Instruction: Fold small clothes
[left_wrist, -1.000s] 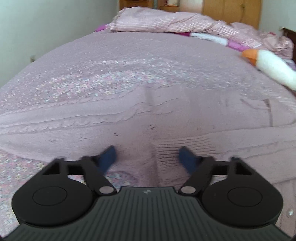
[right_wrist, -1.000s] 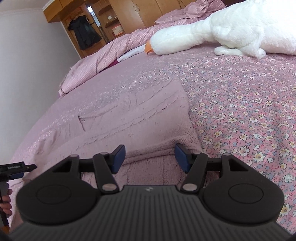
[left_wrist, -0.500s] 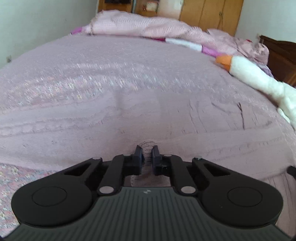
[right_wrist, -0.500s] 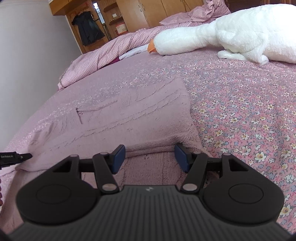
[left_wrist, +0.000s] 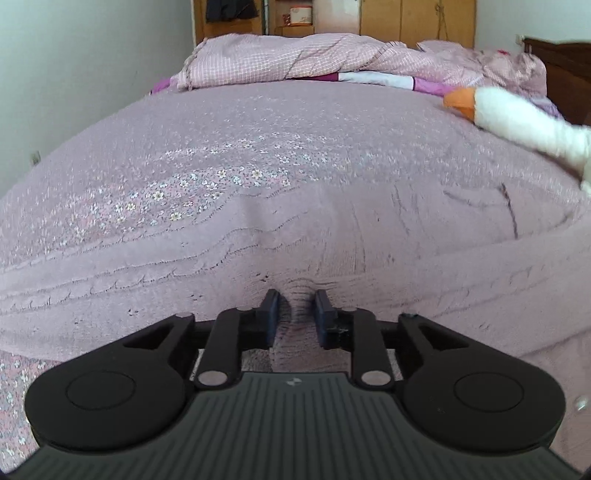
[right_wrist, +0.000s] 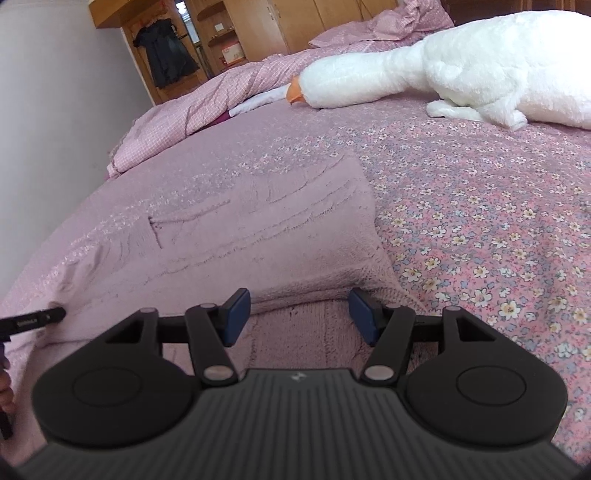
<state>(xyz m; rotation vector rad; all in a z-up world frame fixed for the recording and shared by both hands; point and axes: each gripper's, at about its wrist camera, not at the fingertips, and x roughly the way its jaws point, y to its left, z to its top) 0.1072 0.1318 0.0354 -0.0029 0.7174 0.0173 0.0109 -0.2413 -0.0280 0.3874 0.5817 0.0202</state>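
My left hand-held gripper (left_wrist: 295, 314) pinched the sweater (left_wrist: 332, 251) hem for folding; my right hand-held gripper (right_wrist: 299, 314) waited wide.

legible markings: almost nothing

from my remote seat i find no readable word or number. in the right wrist view, the left gripper (right_wrist: 55, 315) shows at the left edge with a short line of pale print on its black finger, too small for me to make out. each gripper body bears a small pale emblem at the centre of its ribbed top, without letters. the box (left_wrist: 301, 14) on the far shelf shows no legible label.
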